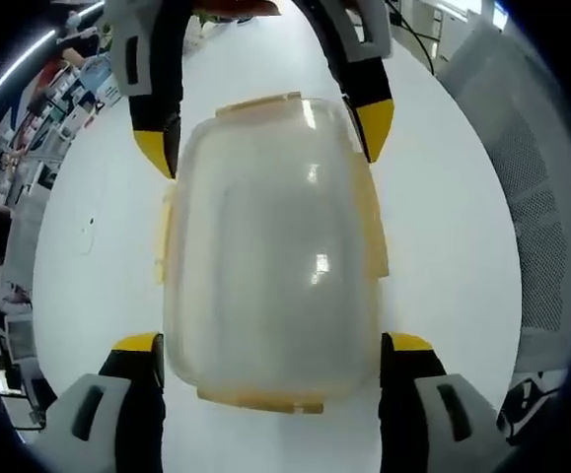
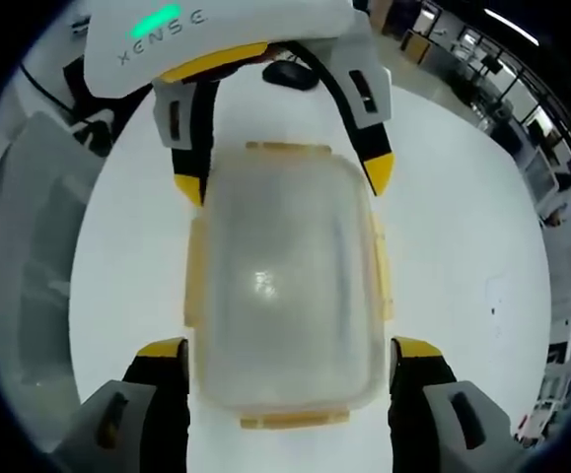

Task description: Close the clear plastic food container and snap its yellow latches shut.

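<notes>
Item: clear plastic food container (image 1: 270, 251), lid on, resting on a white table (image 1: 443, 227) — the container serves as the landmark for all entries below. Body and lid are frosted-clear; yellow latches (image 1: 372, 227) run along its edges, with one long-side flap seen standing slightly out from the wall in the left gripper view, and another yellow latch at the near short end (image 1: 265, 399). Whether any latch is fully snapped cannot be told. Left gripper (image 1: 270, 345): jaws apart, yellow-tipped, one on each side of the container's near end, just beside its walls; contact cannot be told. Right gripper (image 1: 265, 133), seen in the same view at the container's far end: jaws likewise spread, its yellow tips flanking the far corners. In the right gripper view the arrangement mirrors: the container (image 2: 287, 281) sits between the right gripper's (image 2: 287, 350) own parted jaws at its near end, while the left gripper (image 2: 283, 177) — white housing with a green light — straddles the far end. A yellow latch (image 2: 293, 418) lies along the near short edge there, and side latches (image 2: 382, 271) line both long edges. Beyond the table, away from the container: office clutter and a grey mesh chair (image 1: 536, 207).
</notes>
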Motion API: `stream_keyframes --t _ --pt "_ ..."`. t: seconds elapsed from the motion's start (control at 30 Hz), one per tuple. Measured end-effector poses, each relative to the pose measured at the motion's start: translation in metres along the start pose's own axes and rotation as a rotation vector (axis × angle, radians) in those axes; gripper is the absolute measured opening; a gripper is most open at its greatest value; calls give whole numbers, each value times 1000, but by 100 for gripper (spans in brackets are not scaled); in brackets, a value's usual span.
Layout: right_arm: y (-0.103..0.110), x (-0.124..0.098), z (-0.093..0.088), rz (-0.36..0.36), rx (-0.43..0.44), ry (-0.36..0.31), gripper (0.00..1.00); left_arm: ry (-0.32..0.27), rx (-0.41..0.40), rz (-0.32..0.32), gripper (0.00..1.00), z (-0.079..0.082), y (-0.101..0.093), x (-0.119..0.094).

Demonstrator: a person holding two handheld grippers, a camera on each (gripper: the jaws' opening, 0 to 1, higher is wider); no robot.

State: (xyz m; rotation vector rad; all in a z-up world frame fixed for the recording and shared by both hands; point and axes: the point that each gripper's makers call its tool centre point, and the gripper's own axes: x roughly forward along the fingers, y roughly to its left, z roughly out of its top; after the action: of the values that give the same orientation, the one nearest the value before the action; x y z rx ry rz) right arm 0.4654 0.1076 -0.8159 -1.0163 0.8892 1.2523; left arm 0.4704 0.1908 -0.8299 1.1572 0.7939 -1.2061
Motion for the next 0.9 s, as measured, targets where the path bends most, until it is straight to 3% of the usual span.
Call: stream_keyframes --t 0.57,0.9 --pt "-1 -19 5 -71 39 -34 95 -22 -85 50 98 2 -3 -18" --pt "4 -31 5 -111 88 -63 96 -41 -151 47 98 0 -16 -27"
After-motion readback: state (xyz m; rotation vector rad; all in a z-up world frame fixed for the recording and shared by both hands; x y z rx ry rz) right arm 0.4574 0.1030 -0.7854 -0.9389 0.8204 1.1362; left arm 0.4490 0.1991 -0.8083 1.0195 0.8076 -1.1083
